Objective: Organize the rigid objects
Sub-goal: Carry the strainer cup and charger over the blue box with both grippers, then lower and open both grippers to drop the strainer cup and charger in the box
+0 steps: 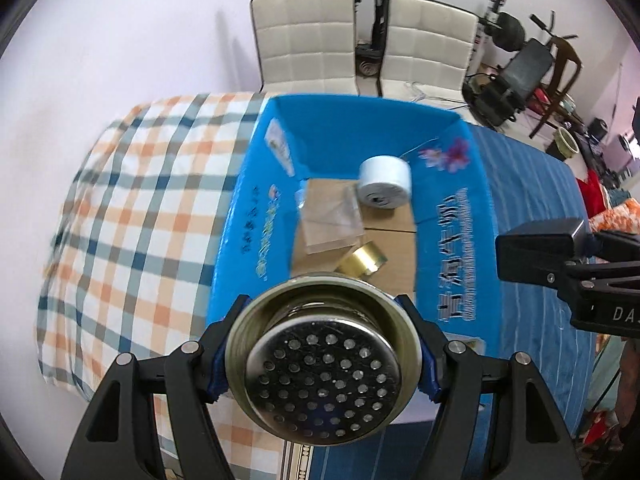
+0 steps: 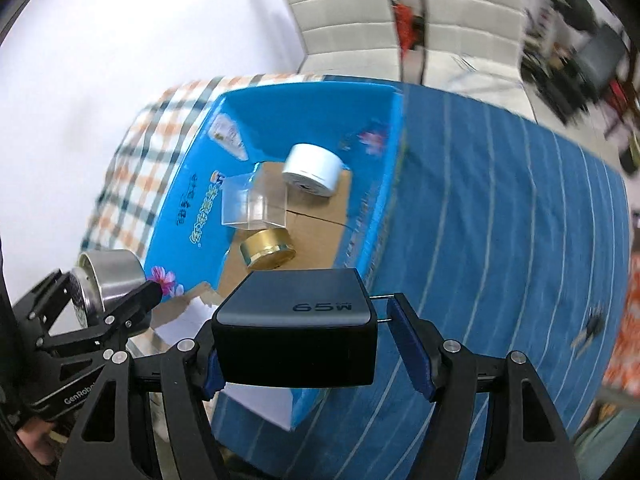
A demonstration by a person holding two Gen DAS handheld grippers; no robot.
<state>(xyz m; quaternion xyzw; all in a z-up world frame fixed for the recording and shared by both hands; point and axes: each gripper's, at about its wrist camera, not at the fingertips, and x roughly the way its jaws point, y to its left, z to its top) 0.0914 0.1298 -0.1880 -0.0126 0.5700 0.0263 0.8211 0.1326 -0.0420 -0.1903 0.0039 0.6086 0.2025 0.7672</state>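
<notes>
My left gripper (image 1: 322,354) is shut on a round metal strainer (image 1: 324,376) with a perforated base, held above the near edge of the open blue cardboard box (image 1: 456,216). My right gripper (image 2: 308,352) carries a black 65W charger block (image 2: 296,344); the left pad touches it, while a gap shows at the right pad (image 2: 412,352). It hovers over the box's near right corner (image 2: 380,216). Inside the box lie a white tape roll (image 1: 386,188), a clear plastic cube (image 1: 330,220) and a gold tin (image 1: 362,260). The left gripper with the strainer (image 2: 108,280) shows in the right wrist view.
The box sits on a table with a blue striped cloth (image 2: 500,220) on the right and a checked cloth (image 1: 140,200) on the left. Two white chairs (image 1: 308,36) stand behind the table. A small dark object (image 2: 590,328) lies on the blue cloth at right.
</notes>
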